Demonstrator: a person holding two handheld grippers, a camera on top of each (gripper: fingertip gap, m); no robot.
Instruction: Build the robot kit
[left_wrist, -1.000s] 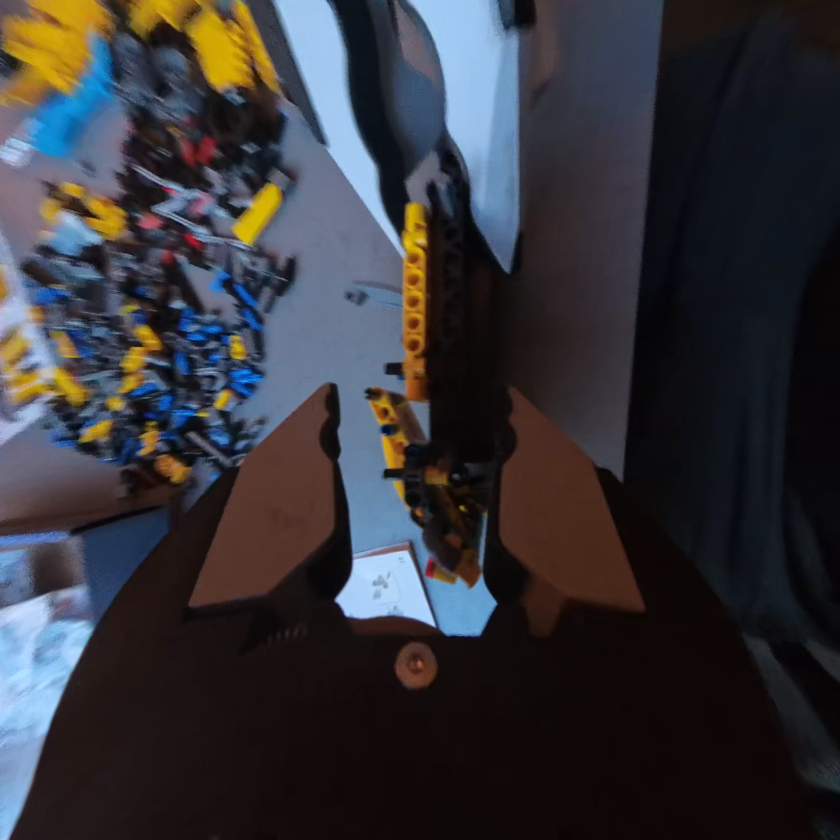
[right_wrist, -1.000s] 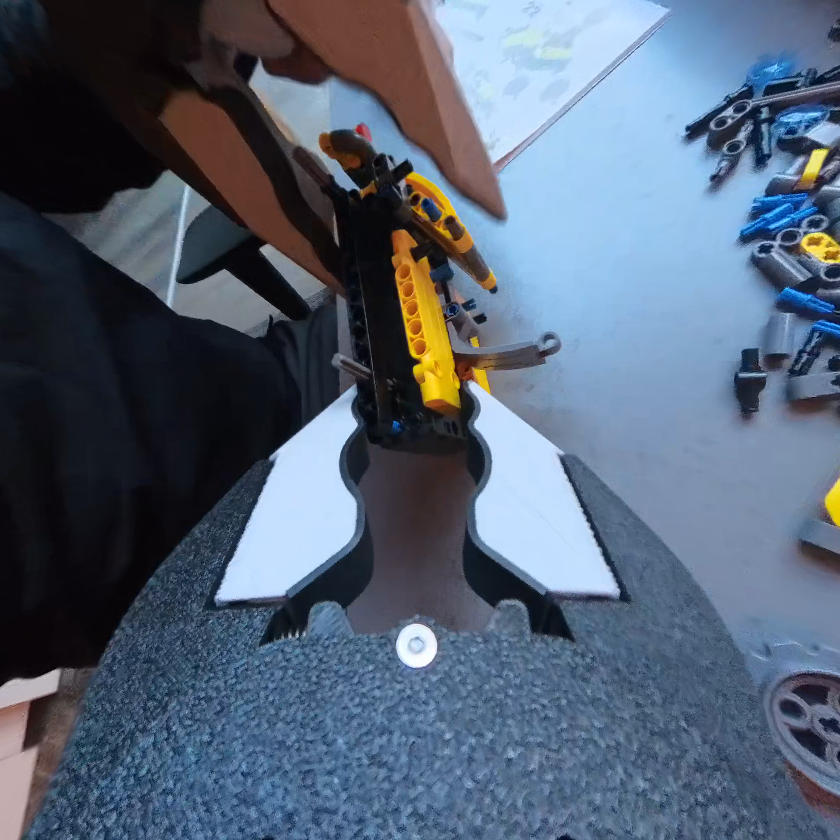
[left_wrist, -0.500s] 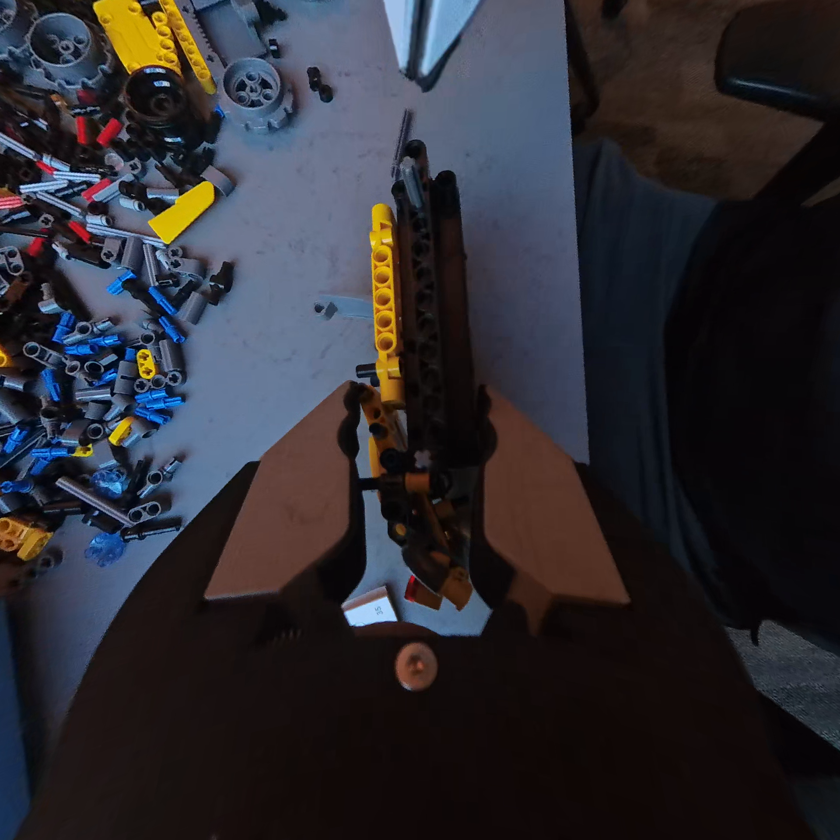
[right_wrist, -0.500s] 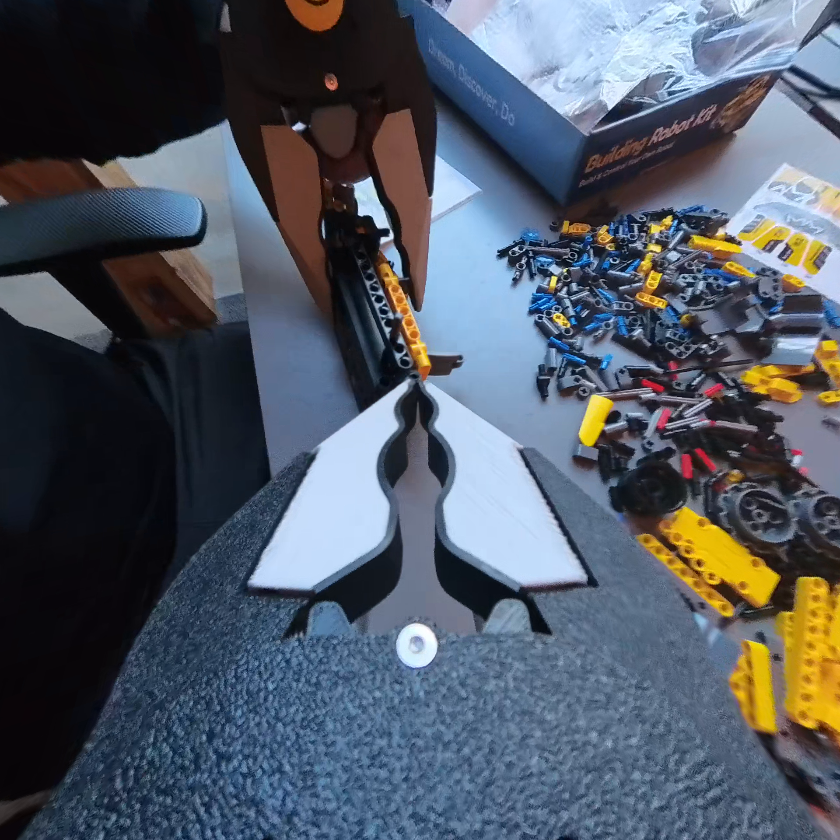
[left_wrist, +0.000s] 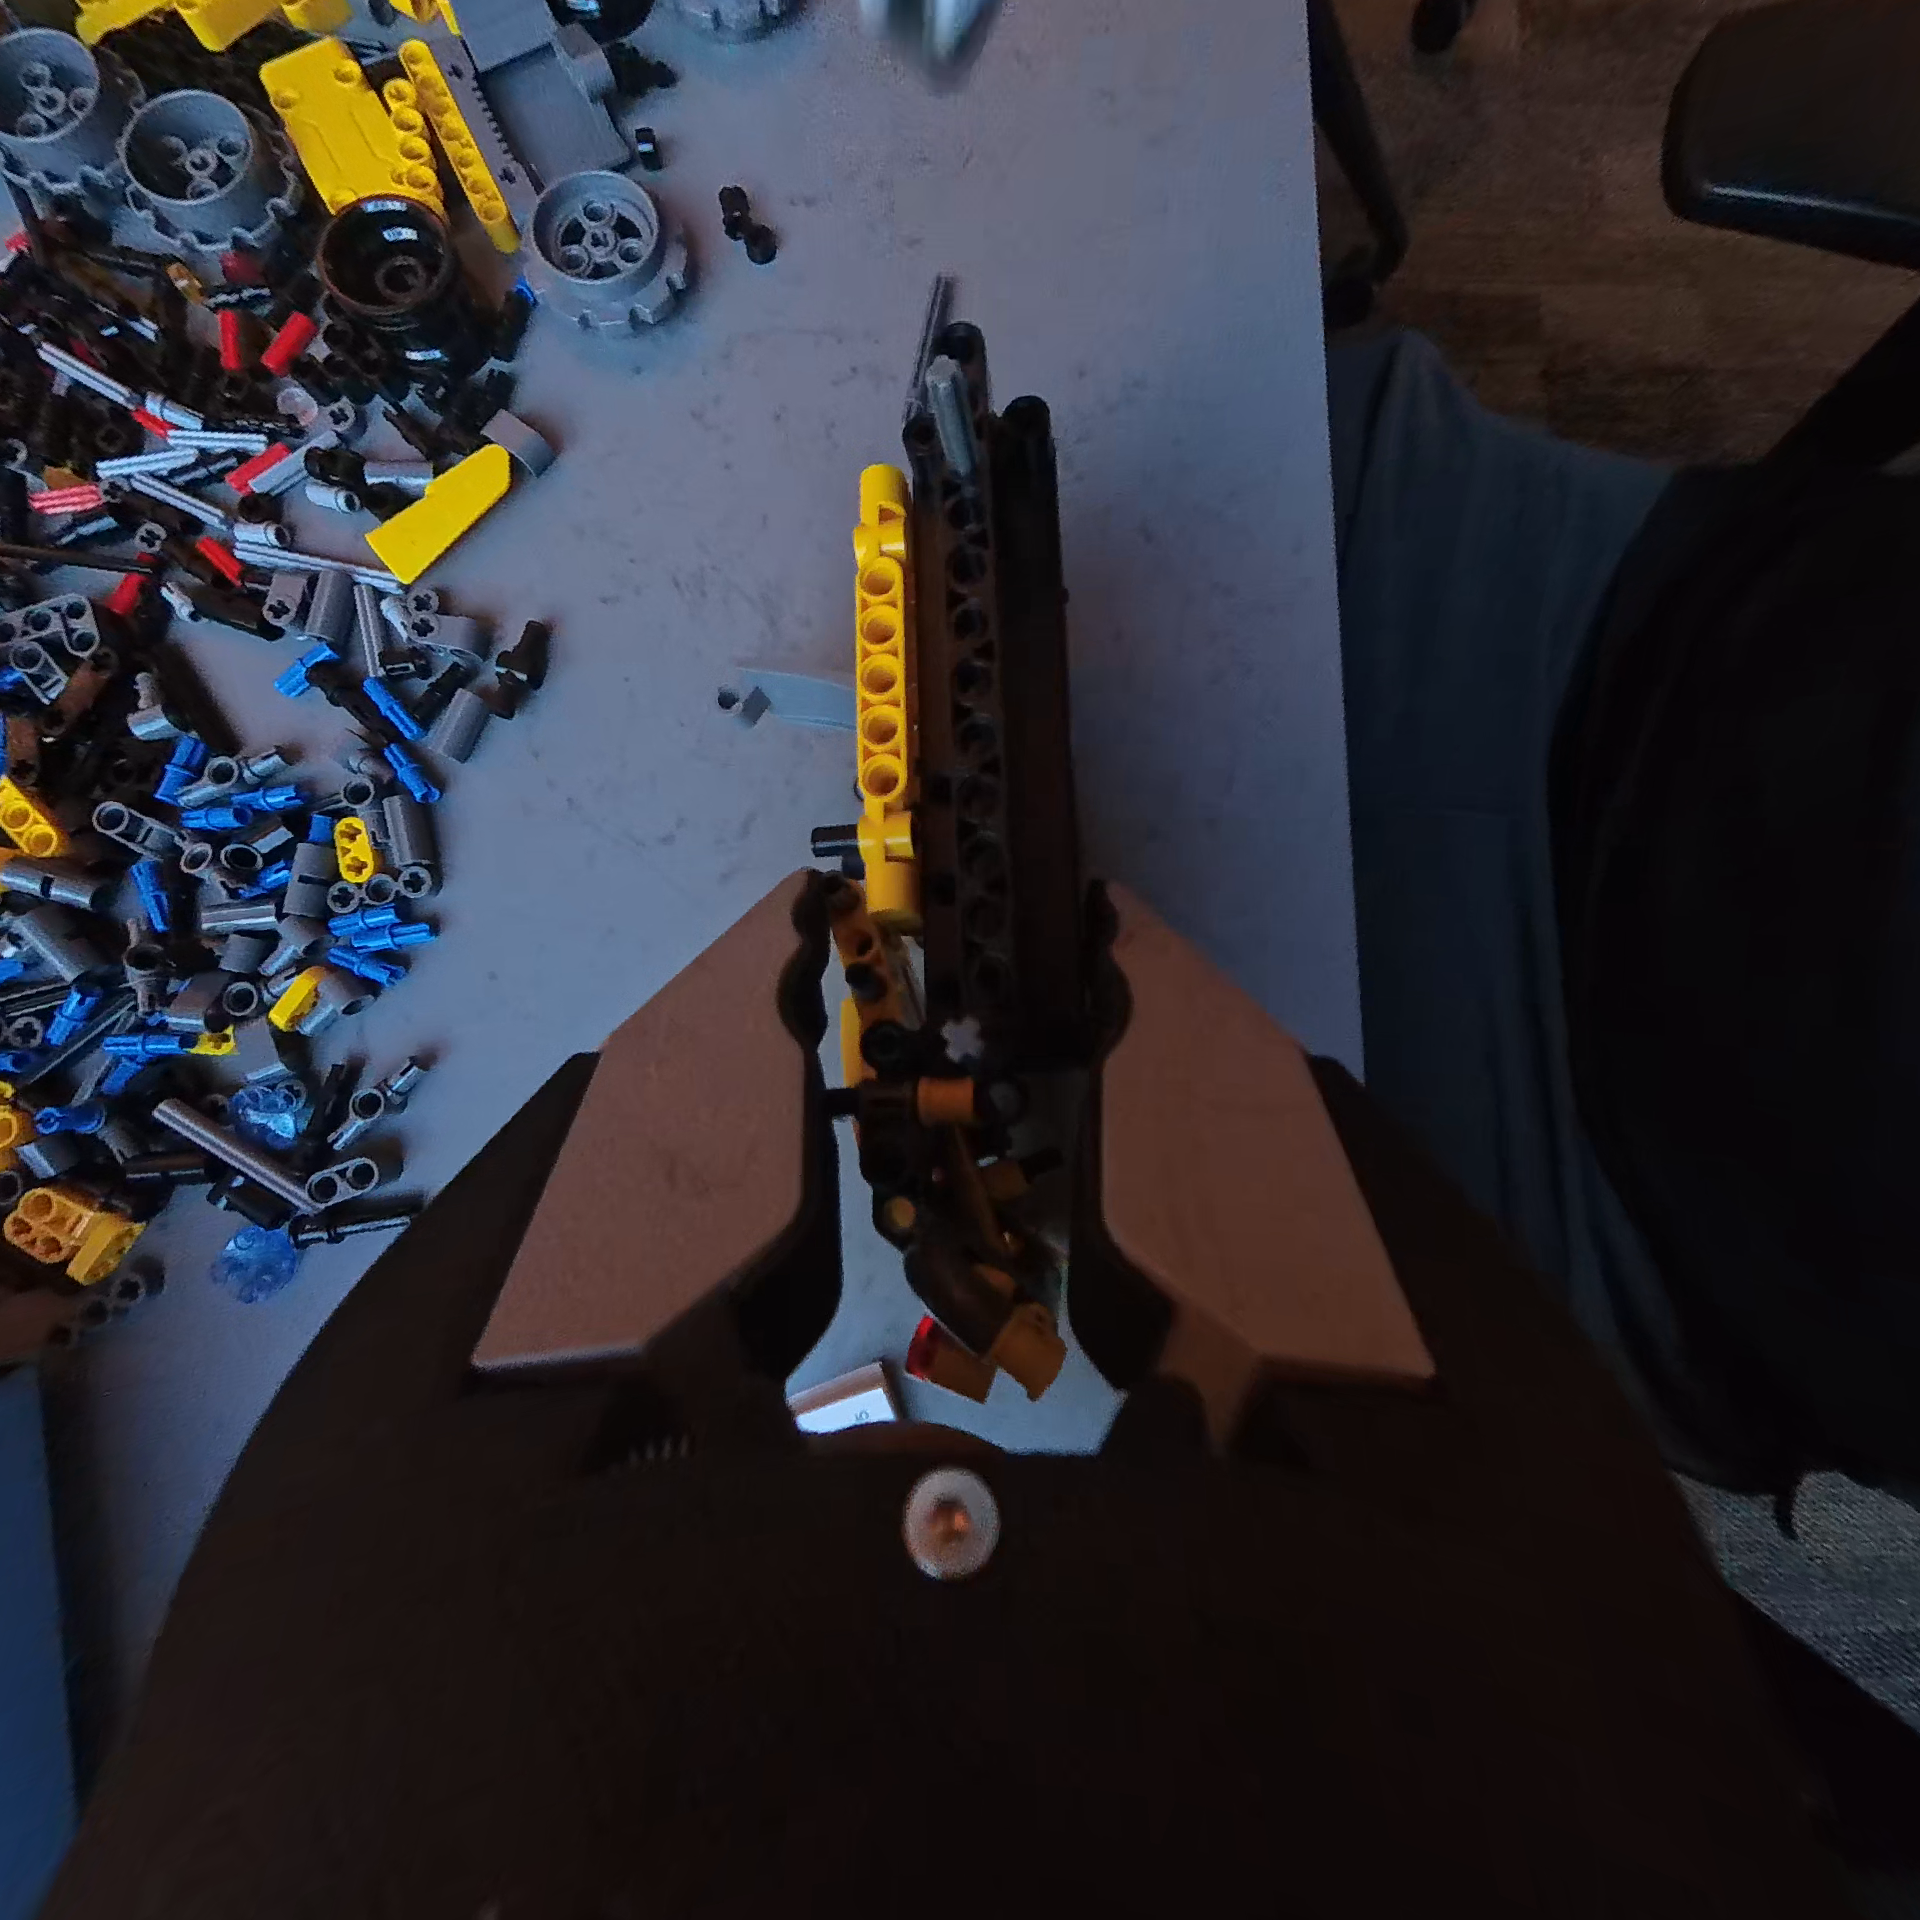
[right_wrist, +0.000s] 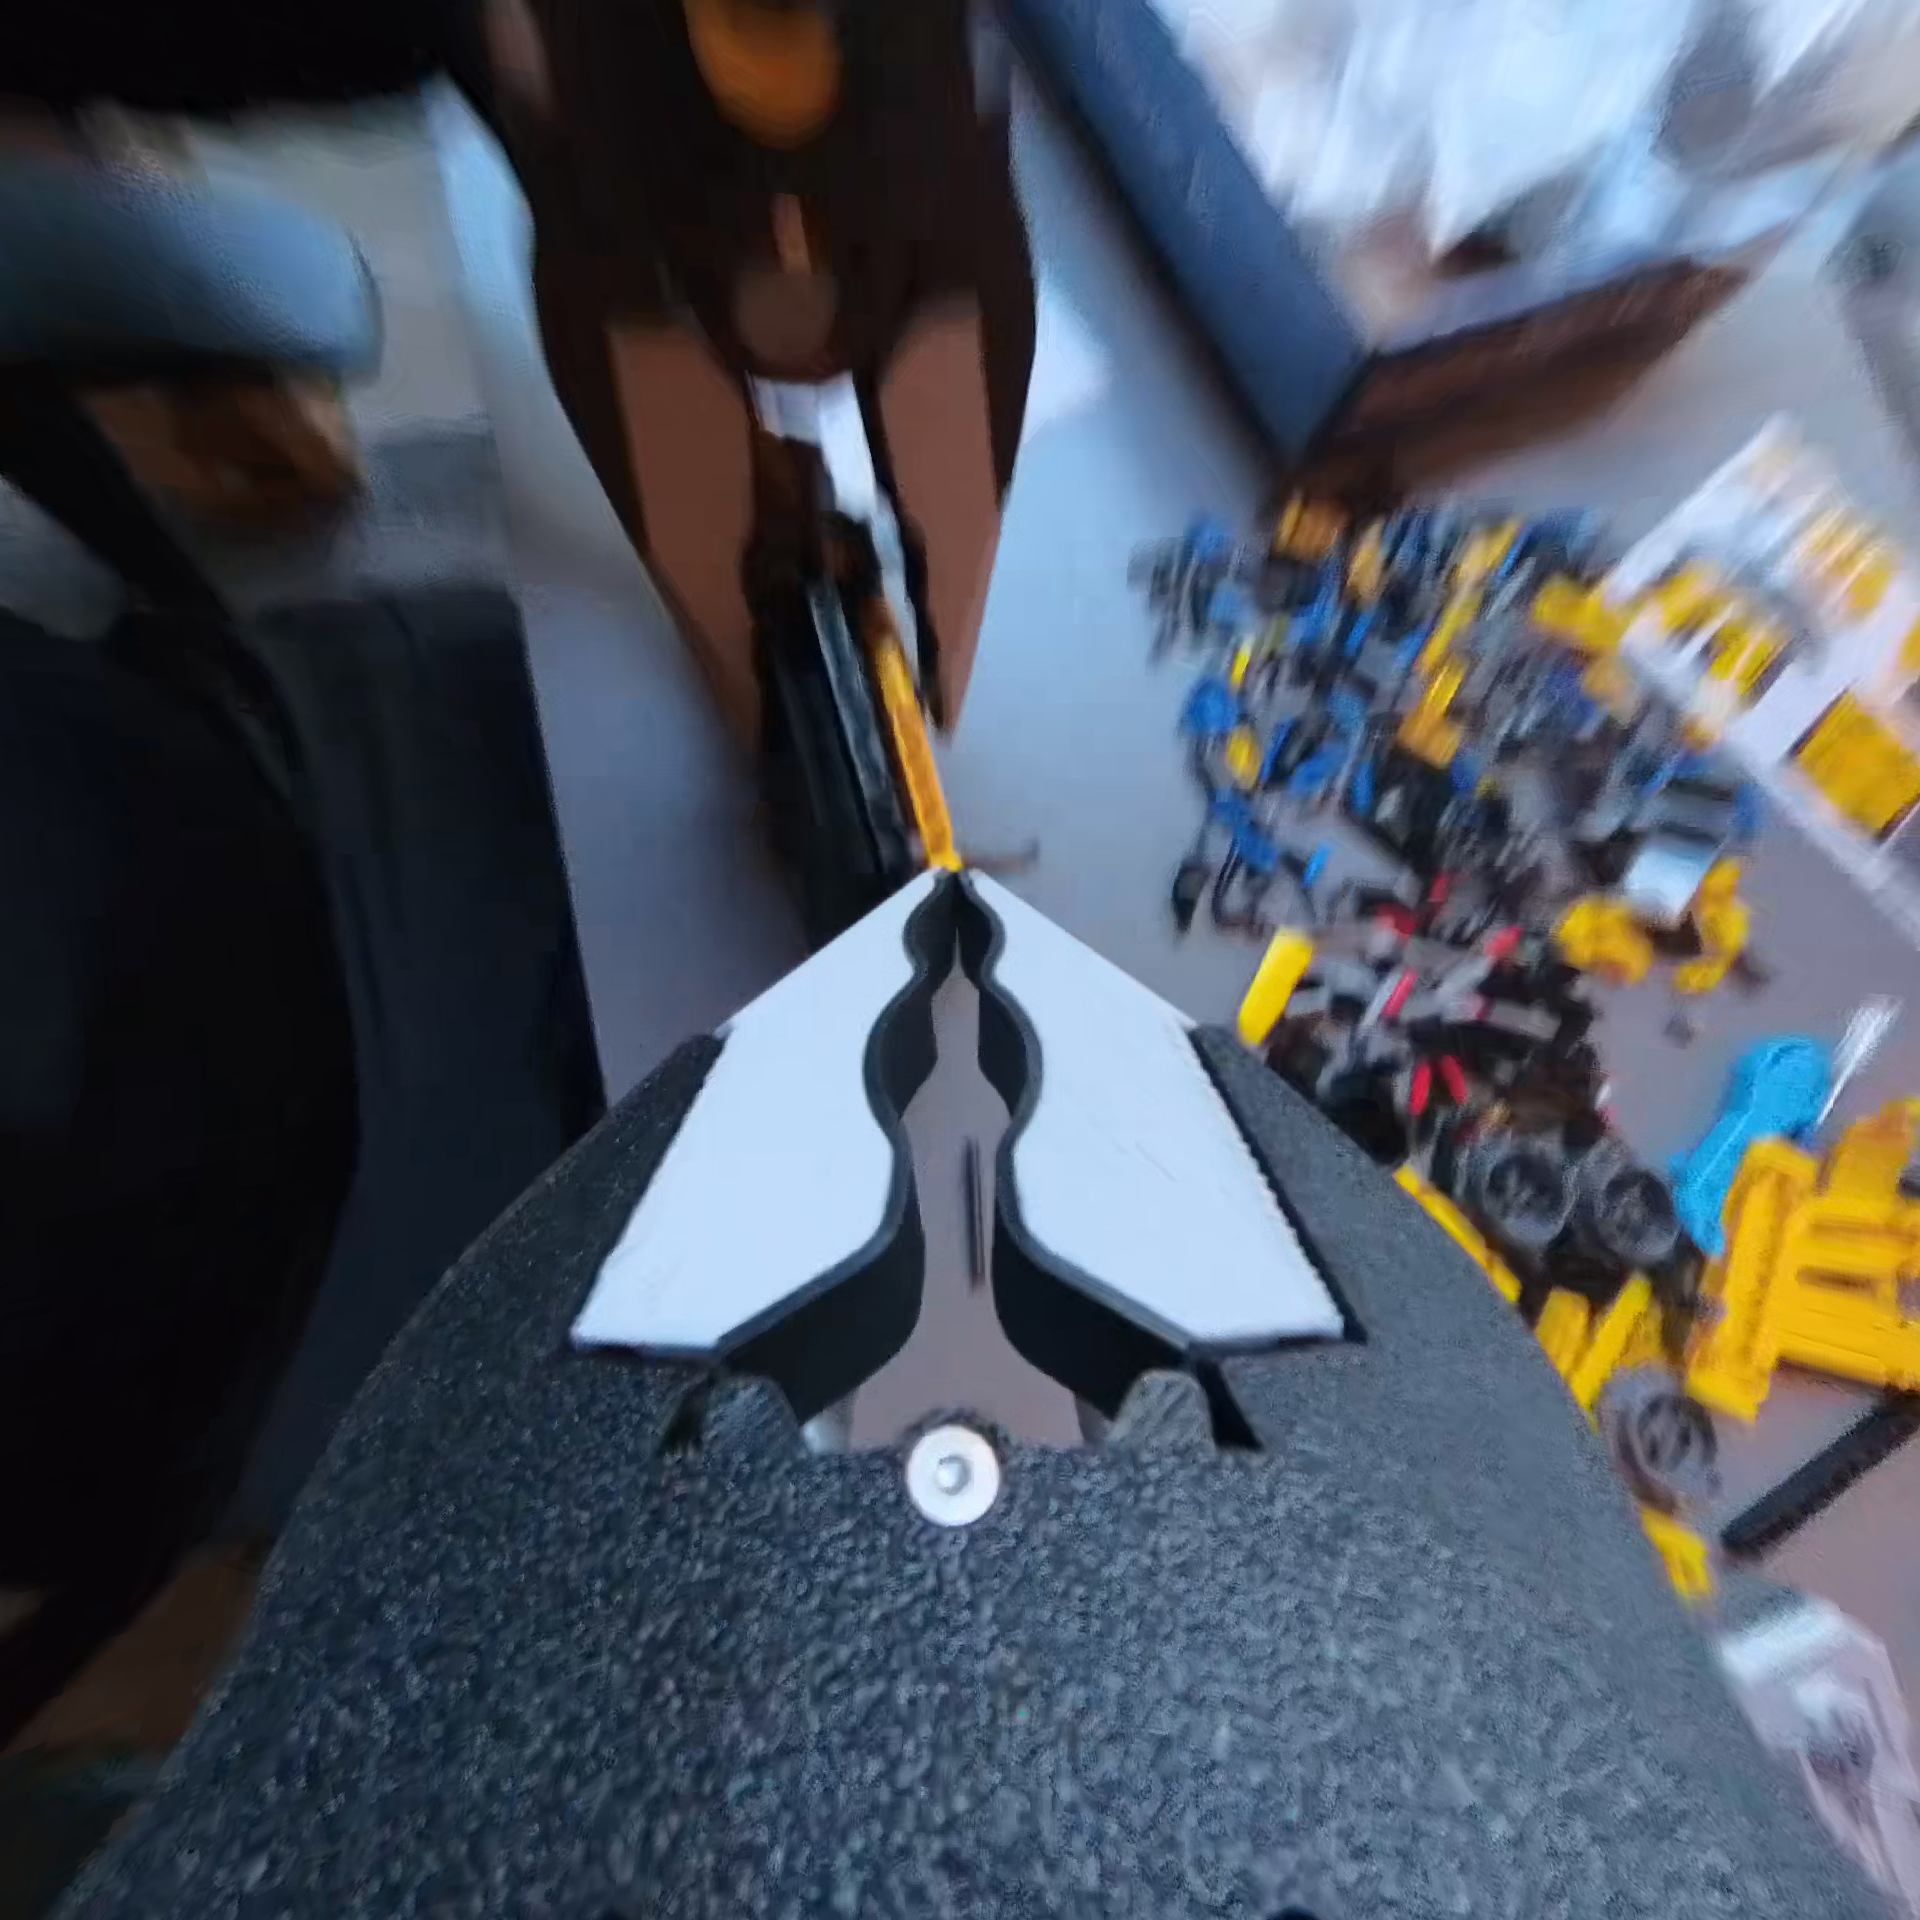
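A long black-and-yellow beam assembly (left_wrist: 966, 675) lies lengthwise near the right edge of the grey table (left_wrist: 665, 644). My left gripper (left_wrist: 954, 888), with brown fingers, is shut on the assembly's near end, one finger on each side. In the blurred right wrist view, my right gripper (right_wrist: 954, 878) has its white fingers closed tip to tip, with nothing seen between them. It sits just short of the assembly's other end (right_wrist: 831, 717). The left gripper (right_wrist: 842, 686) shows beyond it, holding the assembly.
A wide pile of loose small parts (left_wrist: 208, 790) covers the table's left side, with grey wheel hubs (left_wrist: 603, 229) and yellow beams (left_wrist: 353, 135) farther off. A blue box (right_wrist: 1226, 260) stands behind. A chair armrest (left_wrist: 1797, 125) and a person's dark clothing (left_wrist: 1714, 831) lie past the table edge. My right fingertips sit around 10 cm from my left ones.
My right gripper let go of the assembly's end, closed empty and drew back from it. My left gripper closed on the assembly and now holds it low over the table.
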